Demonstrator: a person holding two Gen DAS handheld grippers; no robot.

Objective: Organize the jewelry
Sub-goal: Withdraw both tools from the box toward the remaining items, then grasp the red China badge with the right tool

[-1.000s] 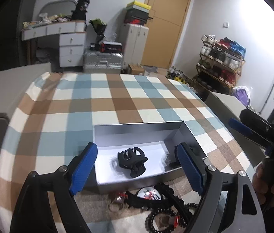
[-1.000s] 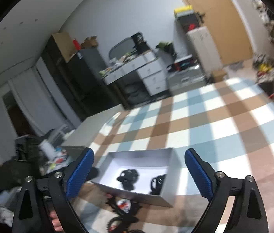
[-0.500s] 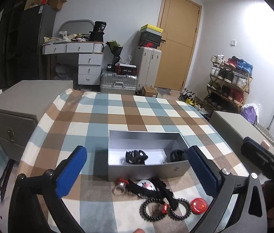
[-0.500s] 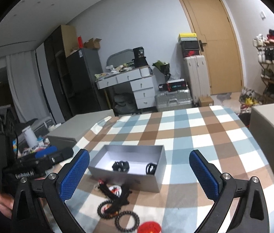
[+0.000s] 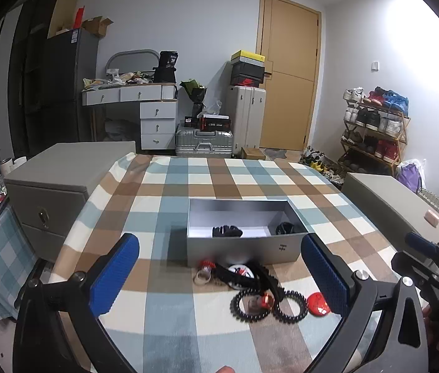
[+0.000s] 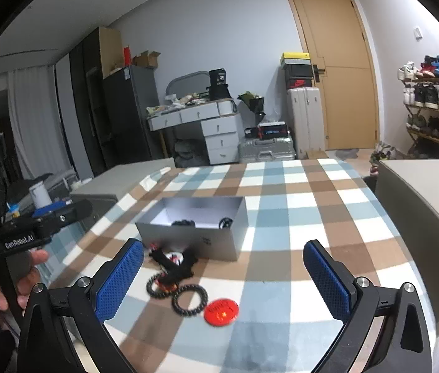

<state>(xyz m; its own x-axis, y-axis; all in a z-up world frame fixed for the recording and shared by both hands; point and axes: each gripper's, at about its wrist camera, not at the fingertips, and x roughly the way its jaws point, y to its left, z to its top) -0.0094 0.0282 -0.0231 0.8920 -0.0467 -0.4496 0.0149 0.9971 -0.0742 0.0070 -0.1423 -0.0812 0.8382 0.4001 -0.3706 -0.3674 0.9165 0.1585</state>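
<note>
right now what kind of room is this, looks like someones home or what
Most likely a lived-in room at home, a bedroom or spare room. A shoe rack full of sneakers stands by the door, suitcases sit against the wall, and the work surface carries a checked cloth.

Even indoor light fills both views, with a glare blowing out the white wall point(image 5: 418, 46) to the upper right of the left claw. Fisheye bending curves the edges (corners go black). The black coiled hair ties point(image 5: 267, 306) between the blue pads look slightly blurred.
</note>
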